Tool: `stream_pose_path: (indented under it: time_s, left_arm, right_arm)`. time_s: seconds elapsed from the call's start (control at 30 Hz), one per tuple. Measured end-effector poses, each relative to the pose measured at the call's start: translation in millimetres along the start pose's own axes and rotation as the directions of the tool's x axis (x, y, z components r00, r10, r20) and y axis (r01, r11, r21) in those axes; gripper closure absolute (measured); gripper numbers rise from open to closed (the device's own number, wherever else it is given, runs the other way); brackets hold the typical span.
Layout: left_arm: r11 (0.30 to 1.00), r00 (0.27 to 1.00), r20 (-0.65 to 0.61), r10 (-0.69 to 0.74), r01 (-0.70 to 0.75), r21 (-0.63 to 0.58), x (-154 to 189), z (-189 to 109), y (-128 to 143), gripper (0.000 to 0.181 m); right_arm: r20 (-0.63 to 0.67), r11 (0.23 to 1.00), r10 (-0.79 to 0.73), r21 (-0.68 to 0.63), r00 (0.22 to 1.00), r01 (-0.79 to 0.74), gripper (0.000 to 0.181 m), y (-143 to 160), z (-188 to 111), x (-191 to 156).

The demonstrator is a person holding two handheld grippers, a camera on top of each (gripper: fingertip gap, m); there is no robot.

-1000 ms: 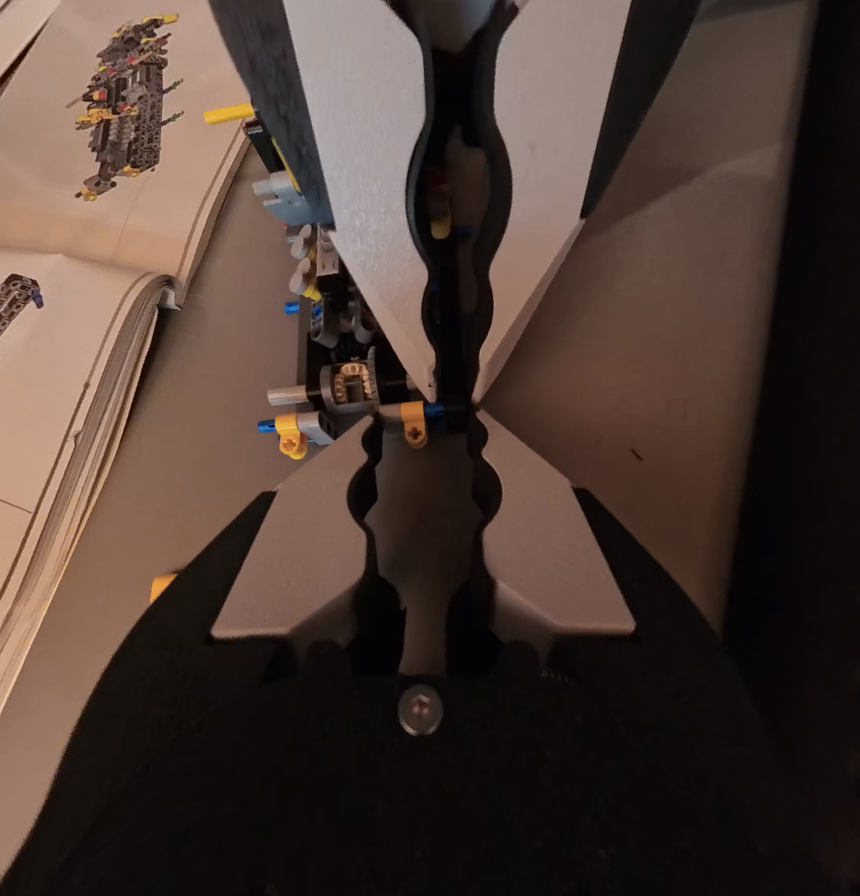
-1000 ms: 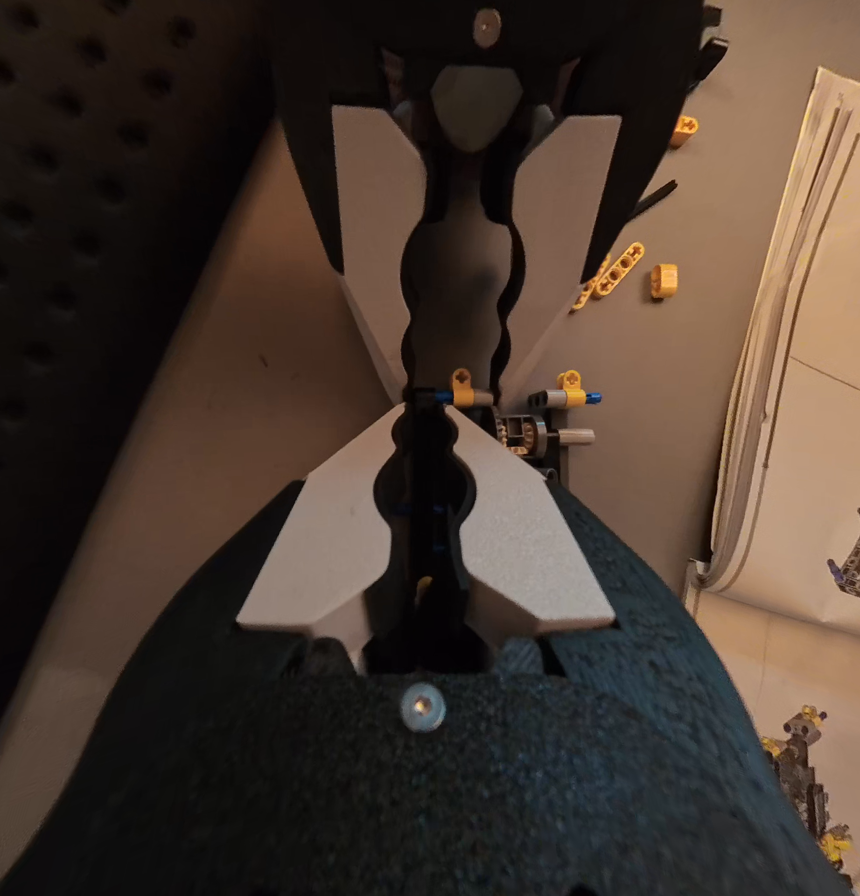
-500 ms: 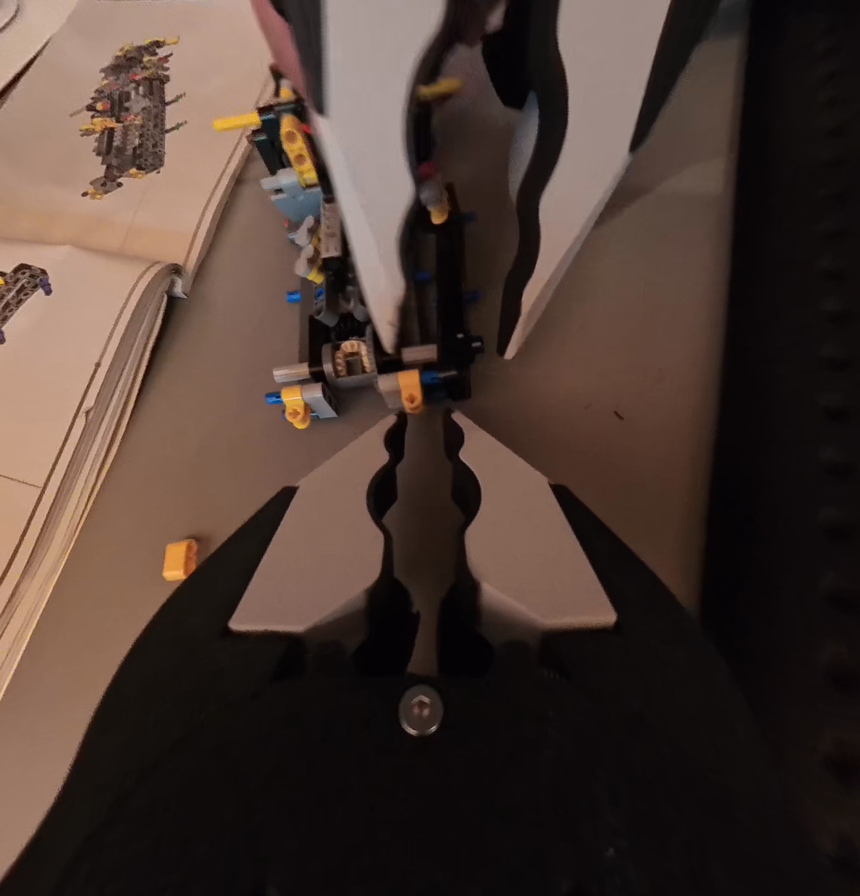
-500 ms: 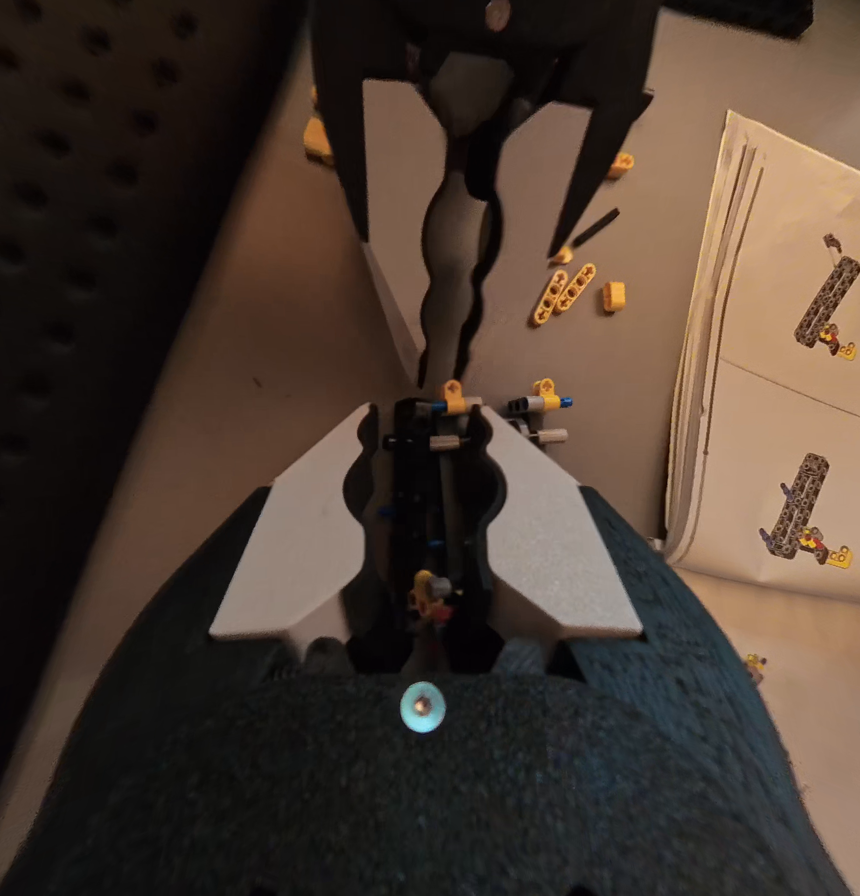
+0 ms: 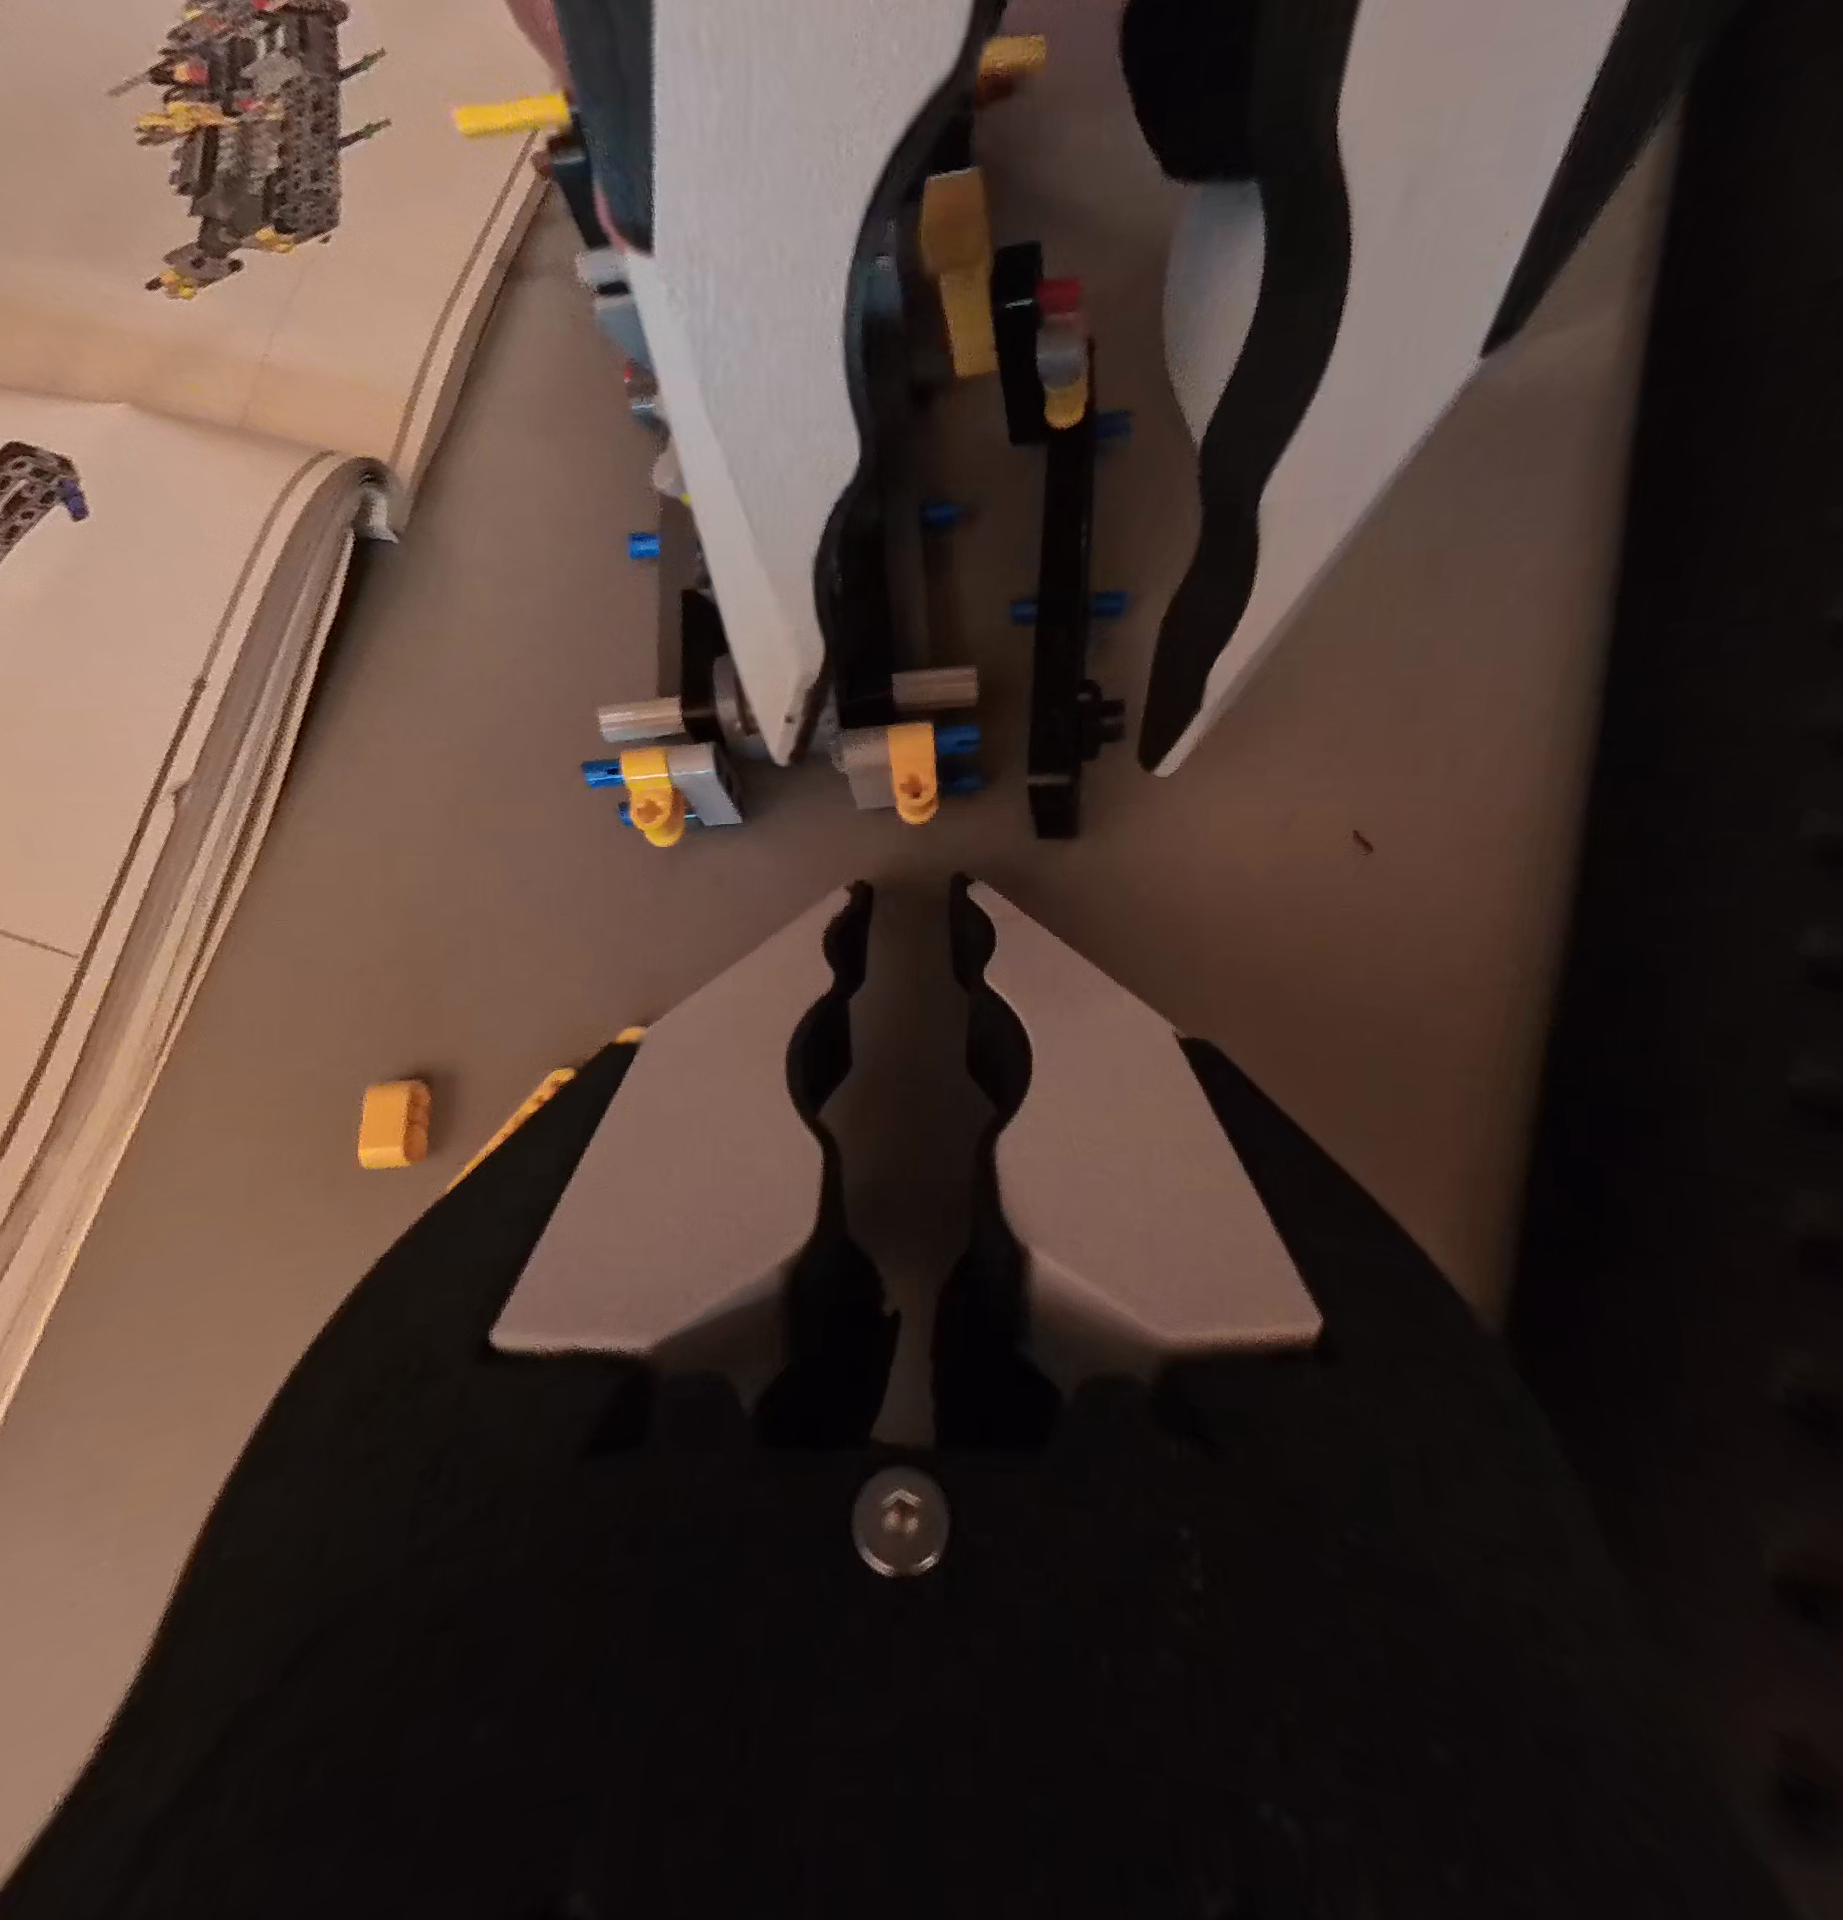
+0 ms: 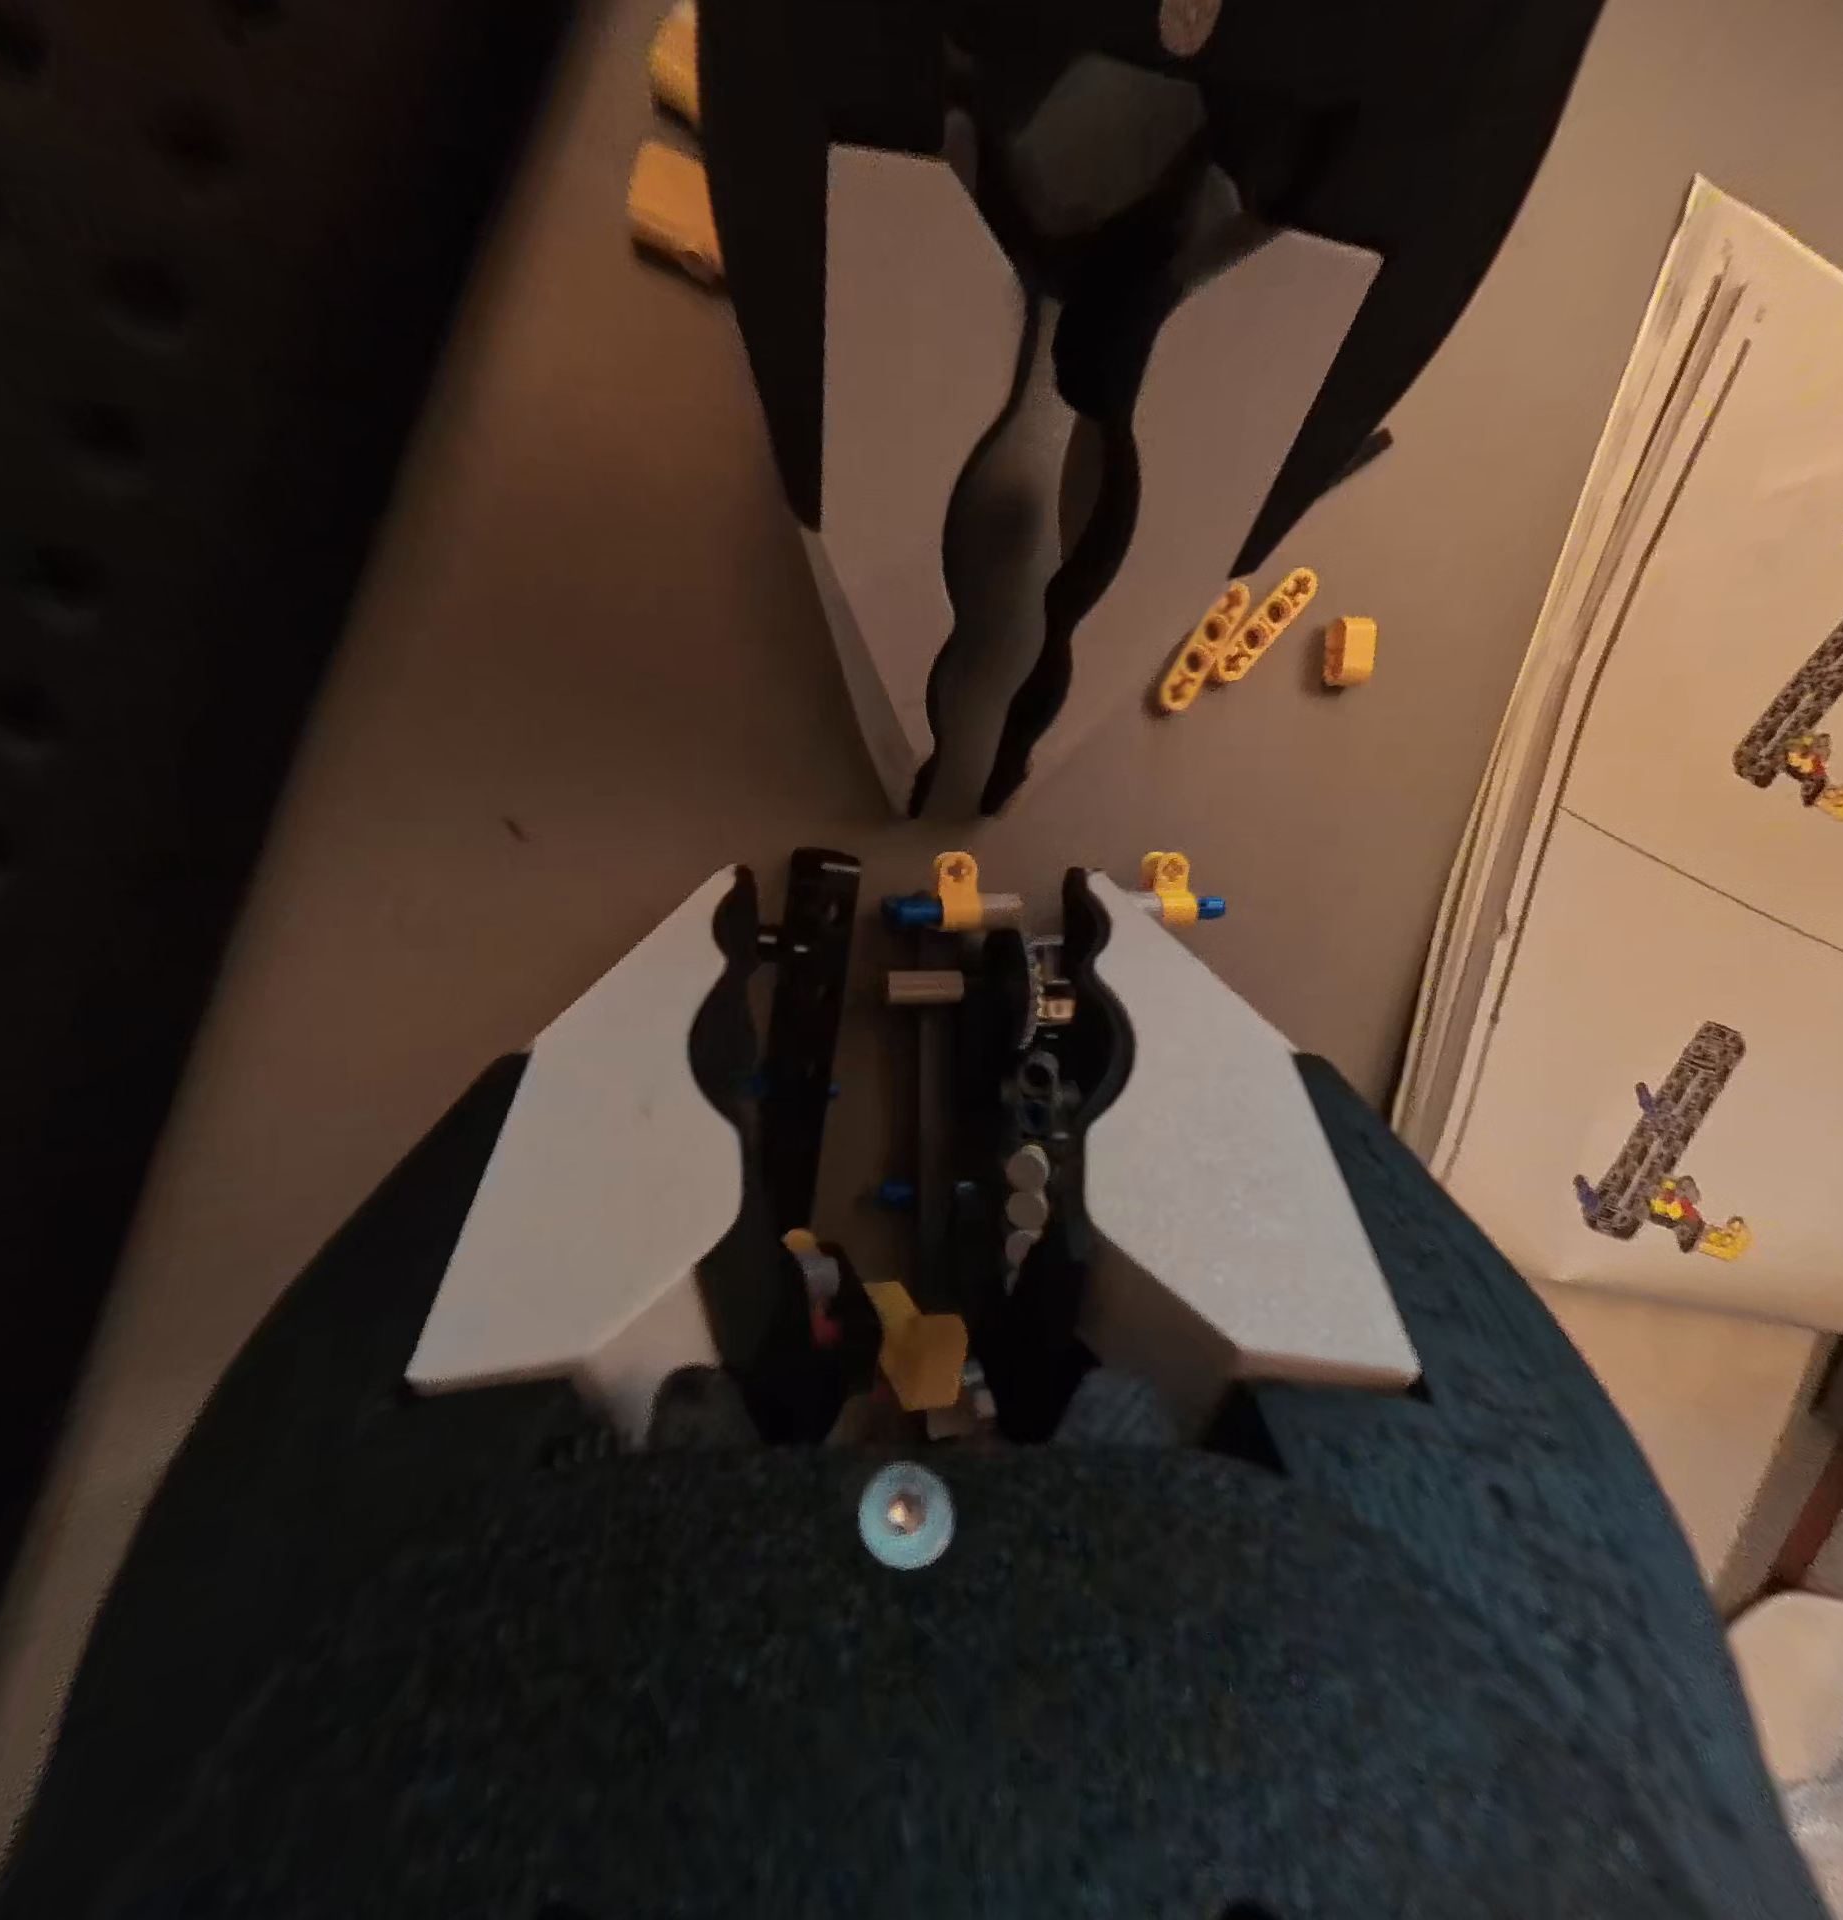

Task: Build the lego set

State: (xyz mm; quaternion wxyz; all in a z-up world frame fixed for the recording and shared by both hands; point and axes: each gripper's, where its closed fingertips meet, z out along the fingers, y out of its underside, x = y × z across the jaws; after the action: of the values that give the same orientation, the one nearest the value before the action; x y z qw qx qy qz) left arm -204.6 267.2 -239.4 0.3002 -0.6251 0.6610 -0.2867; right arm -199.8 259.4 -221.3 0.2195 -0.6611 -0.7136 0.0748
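One assembly: a partly built lego model (image 6: 938,1091) of black beams with blue pins, grey connectors and yellow parts is laid flat on the beige table (image 5: 1260,935), running lengthwise between the two grippers.
Black beam: a long black beam (image 5: 1062,623) is seen apart from the main body, with a gap of bare table between them; whether they are joined farther back cannot be told.
Right gripper: the right gripper (image 6: 906,883) is spread wide, with the model straddled between its white fingers (image 6: 605,1164); no contact with the parts can be confirmed.
Left gripper: the left gripper (image 5: 909,883) is held just short of the model's near end, tips narrowly parted, nothing between them.
Loose parts: a yellow block (image 5: 395,1124) is left on the table beside the left gripper; two yellow short beams (image 6: 1237,639) are laid side by side near it.
Manual: an open instruction booklet (image 5: 117,675) with printed model pictures is spread on the table, well apart from the assembly.
Backdrop: a dark perforated panel (image 6: 117,520) is set along the table's far edge.
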Motion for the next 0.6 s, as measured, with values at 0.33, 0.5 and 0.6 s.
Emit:
stream_pose_path:
  time_s: [0.33, 0.5, 0.6]
  left_arm:
    - [0.998, 0.992, -0.127, -0.009, 0.018, 0.067, 22.8, -6.7, -12.7, 0.166]
    - [0.999, 0.994, -0.106, 0.003, 0.002, 0.049, 22.4, 1.2, -10.5, 0.162]
    - [0.999, 0.996, -0.094, 0.002, 0.001, 0.037, 20.7, 2.7, -9.2, 0.161]
  right_arm:
    - [0.039, 0.996, 0.000, -0.088, 0.999, 0.004, 0.144, 14.4, 8.6, 3.4]
    - [-0.001, 0.992, -0.088, -0.091, 0.996, 0.088, 0.146, 14.3, 7.5, 3.6]
    - [0.053, 0.998, -0.032, -0.054, 0.998, 0.035, 0.148, 13.7, 6.4, 2.9]
